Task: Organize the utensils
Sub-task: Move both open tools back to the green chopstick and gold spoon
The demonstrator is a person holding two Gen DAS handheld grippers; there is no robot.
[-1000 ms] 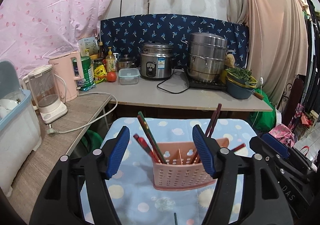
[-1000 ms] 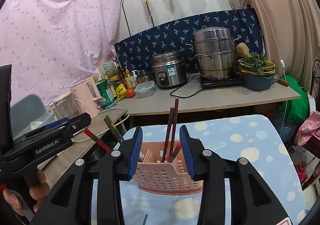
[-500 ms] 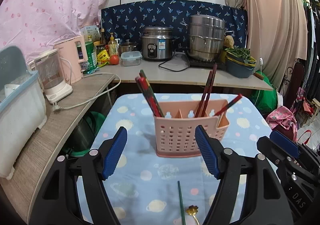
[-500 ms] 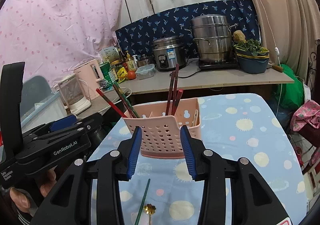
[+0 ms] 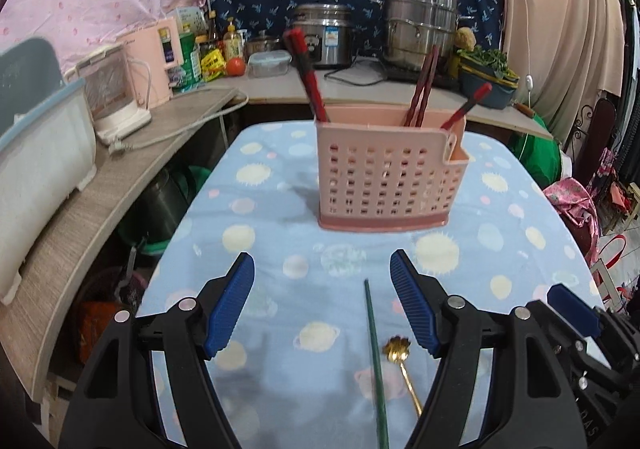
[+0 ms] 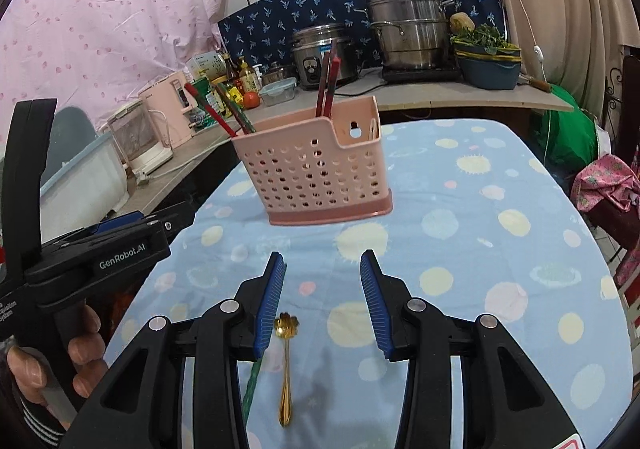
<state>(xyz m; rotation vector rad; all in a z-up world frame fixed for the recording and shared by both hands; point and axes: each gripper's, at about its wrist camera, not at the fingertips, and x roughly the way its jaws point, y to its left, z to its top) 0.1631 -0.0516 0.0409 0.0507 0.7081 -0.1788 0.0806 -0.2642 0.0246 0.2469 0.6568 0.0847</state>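
both empty, open grippers, left gripper (image 5: 322, 303) and right gripper (image 6: 322, 303), are now dipping toward the near tabletop edge's green chopstick (image 5: 374, 349) and gold spoon (image 6: 285, 361), leaving the pink caddy (image 5: 386, 177).

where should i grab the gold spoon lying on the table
Take the gold spoon by its thin handle, mid-length, coming from above with the right hand-held gripper. It lies flat on the tablecloth, flower-shaped bowl toward the basket, close beside the green chopstick.
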